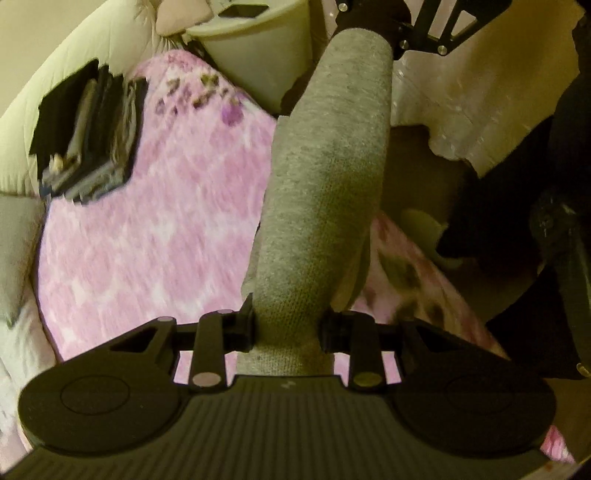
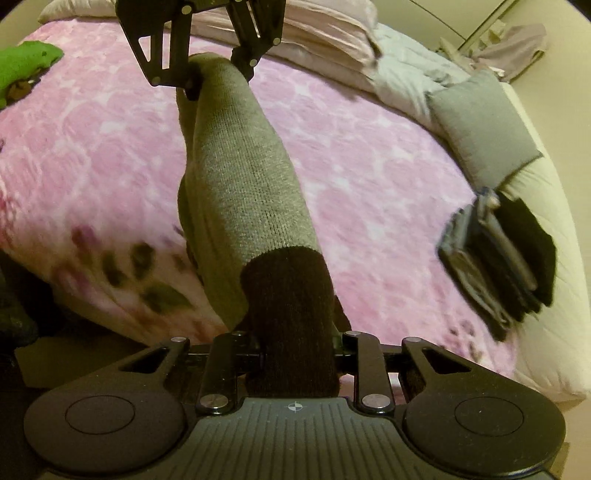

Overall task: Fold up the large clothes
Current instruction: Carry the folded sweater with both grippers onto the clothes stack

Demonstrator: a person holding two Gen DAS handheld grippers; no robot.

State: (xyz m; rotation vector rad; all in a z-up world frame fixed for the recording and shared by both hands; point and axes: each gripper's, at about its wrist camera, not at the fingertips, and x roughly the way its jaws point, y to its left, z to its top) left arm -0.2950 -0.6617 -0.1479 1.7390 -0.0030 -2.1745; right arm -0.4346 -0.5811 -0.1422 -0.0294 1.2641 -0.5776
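Observation:
A grey knit garment (image 1: 325,166) is stretched taut in the air above the bed between both grippers. In the left wrist view my left gripper (image 1: 288,328) is shut on its grey end. The strip runs up to my right gripper (image 1: 369,22) at the top edge. The right wrist view shows my right gripper (image 2: 299,350) shut on the dark brown cuff (image 2: 291,314). From there the grey garment (image 2: 240,166) rises to my left gripper (image 2: 210,70), which pinches its far end. More grey cloth hangs folded under the strip.
A pink patterned blanket (image 2: 369,166) covers the bed. A stack of folded dark clothes (image 2: 498,258) lies near its edge by a grey cushion (image 2: 480,125). Pale pillows (image 2: 314,33) and a green toy (image 2: 26,62) sit at the far side. A white bin (image 1: 258,55) stands beside the bed.

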